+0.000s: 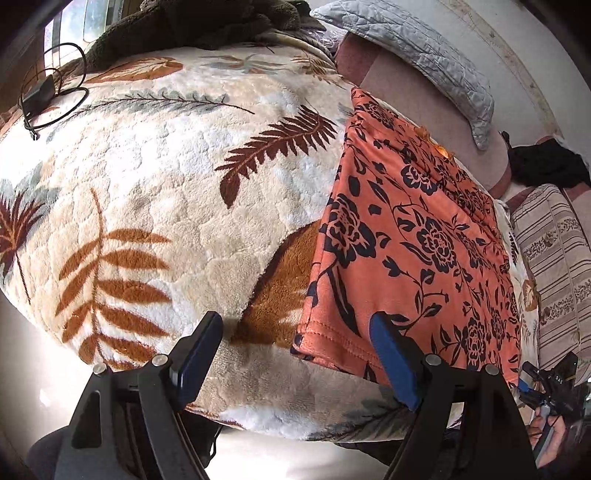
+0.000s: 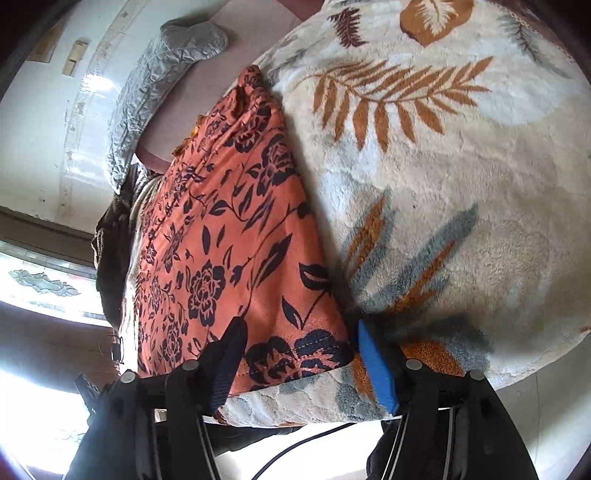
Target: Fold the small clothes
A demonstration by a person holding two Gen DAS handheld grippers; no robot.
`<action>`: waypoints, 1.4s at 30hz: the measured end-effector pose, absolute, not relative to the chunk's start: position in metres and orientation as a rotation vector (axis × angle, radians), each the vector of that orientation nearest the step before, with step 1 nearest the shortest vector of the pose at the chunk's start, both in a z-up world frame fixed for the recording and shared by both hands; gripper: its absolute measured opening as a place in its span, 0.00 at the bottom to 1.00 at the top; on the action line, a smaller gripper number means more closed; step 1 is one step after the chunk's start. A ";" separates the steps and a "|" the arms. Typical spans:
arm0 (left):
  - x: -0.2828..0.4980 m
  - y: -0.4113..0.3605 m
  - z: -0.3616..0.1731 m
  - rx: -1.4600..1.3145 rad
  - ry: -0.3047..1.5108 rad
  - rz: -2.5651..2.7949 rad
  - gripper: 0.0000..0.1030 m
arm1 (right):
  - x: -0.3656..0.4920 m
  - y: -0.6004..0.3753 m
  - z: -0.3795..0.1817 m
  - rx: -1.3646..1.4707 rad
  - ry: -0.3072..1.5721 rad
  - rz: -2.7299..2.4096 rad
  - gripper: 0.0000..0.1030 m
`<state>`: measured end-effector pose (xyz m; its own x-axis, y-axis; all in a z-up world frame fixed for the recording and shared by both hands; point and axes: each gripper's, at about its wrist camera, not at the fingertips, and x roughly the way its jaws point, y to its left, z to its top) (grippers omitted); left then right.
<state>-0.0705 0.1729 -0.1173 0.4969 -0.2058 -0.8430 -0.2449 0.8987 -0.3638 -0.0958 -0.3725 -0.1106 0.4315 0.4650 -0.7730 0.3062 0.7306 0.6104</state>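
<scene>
An orange garment with a dark floral print (image 1: 413,236) lies flat in a long, folded rectangle on a plush blanket patterned with leaves (image 1: 177,177), which covers the bed. In the left wrist view the garment occupies the right part of the blanket, its stitched hem at the near edge and its far end reaching toward a grey quilted pillow (image 1: 417,55) that leans against the pale wall. The left gripper (image 1: 295,336) has its jaws spread wide apart and holds nothing: one finger sits over the bare blanket to the left of the garment, the other over the hem near the garment's near left corner. Whether that finger touches the cloth cannot be told. In the right wrist view the same garment (image 2: 221,240) runs along the left side of the blanket (image 2: 443,177), with the grey pillow (image 2: 159,81) beyond its far end. The right gripper (image 2: 299,343) is also spread open and empty, straddling the garment's near right corner, one finger over the print and the blue-padded finger just beside the cloth's edge over the blanket. At the far left of the left wrist view a black cable with a small adapter (image 1: 48,92) lies on the blanket, and a dark brown fleecy throw (image 1: 192,26) is heaped at the far end. A striped cushion (image 1: 554,266) sits at the right edge.
</scene>
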 end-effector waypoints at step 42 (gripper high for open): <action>-0.053 0.155 -0.093 -0.415 1.005 0.002 0.06 | -0.078 -0.374 -0.093 0.786 1.102 0.284 0.07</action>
